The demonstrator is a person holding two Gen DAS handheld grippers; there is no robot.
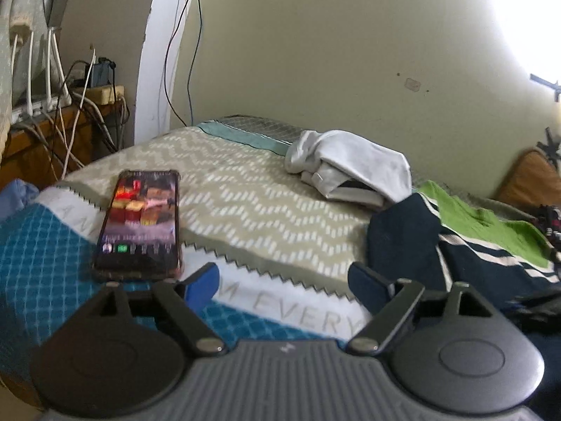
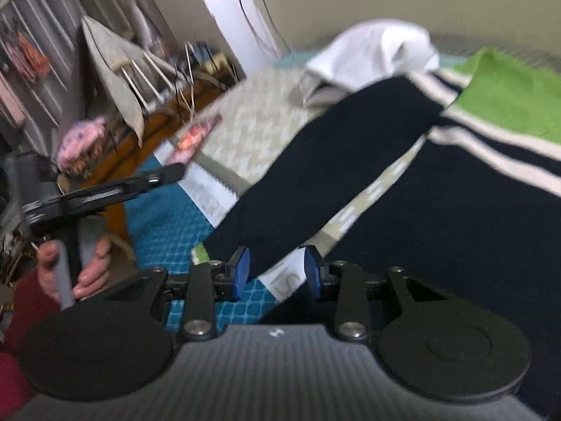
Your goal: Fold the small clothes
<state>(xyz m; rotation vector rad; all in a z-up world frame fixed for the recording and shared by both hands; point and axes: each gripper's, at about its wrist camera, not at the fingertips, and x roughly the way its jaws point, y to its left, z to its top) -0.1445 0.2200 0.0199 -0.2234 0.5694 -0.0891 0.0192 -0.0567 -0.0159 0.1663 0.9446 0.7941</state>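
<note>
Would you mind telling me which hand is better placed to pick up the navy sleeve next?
The right. Its tool sits open just beyond the cuff of the long navy knit sleeve. The left tool is open over bare patterned bedspread, with the sleeve off to its right.

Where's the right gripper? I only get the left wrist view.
Observer: The right gripper hangs over the near edge of the bed, fingers apart, pinching nothing.
Operator: What's nearest to it?
Observer: The navy sleeve, stretched across the bed; its cuff end lies right by those fingers.
Operator: What's behind the left gripper?
Observer: A hand with a red cuff grips its handle.
</note>
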